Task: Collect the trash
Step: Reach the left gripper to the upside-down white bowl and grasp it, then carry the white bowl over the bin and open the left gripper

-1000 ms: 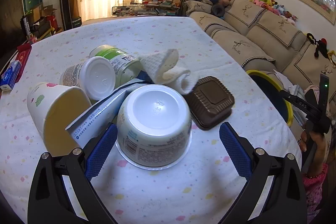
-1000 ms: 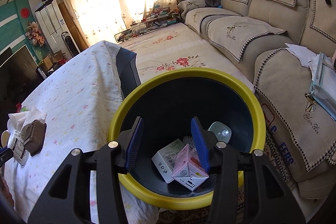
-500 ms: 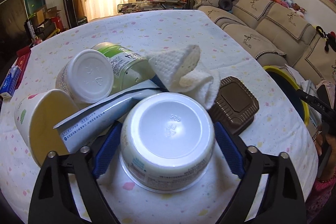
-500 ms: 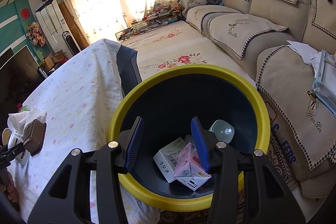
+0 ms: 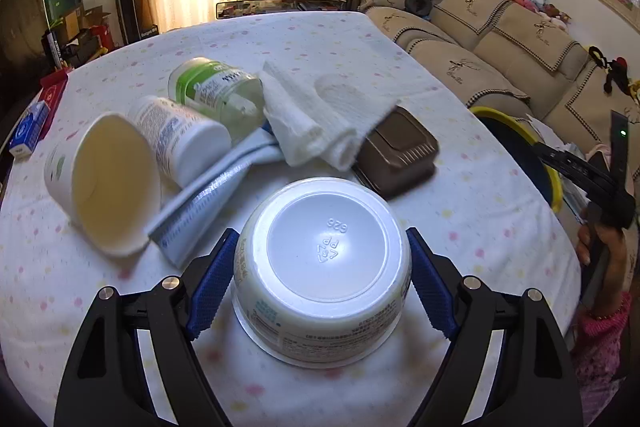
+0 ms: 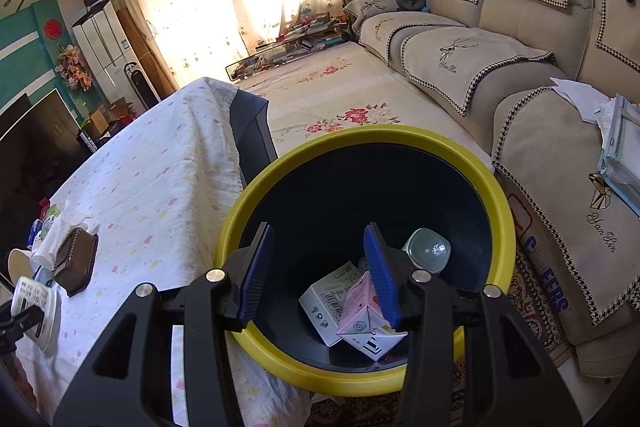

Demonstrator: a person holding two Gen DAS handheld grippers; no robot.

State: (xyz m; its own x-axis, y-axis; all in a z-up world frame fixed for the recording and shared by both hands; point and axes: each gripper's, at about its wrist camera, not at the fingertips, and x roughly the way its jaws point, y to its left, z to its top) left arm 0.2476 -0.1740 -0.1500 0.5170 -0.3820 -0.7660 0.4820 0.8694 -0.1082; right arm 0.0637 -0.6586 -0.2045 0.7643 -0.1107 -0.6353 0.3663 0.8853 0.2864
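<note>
Your left gripper (image 5: 320, 283) had narrowed around the upturned white plastic bowl (image 5: 322, 269) on the table (image 5: 460, 227), pads against its sides; this looked like the pickup step. Next, lift it toward the yellow-rimmed bin (image 6: 360, 367), which held cartons and a small cup. Your right gripper (image 6: 318, 273) hung half-open, empty, above it.

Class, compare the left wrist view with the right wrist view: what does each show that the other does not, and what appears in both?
Only the left wrist view shows the left gripper shut on an upturned tub, and a tube. Only the right wrist view shows the right gripper, open and empty, and a pink carton and box inside the bin. Both show the bin, brown tray, tissue, tub and table.
</note>
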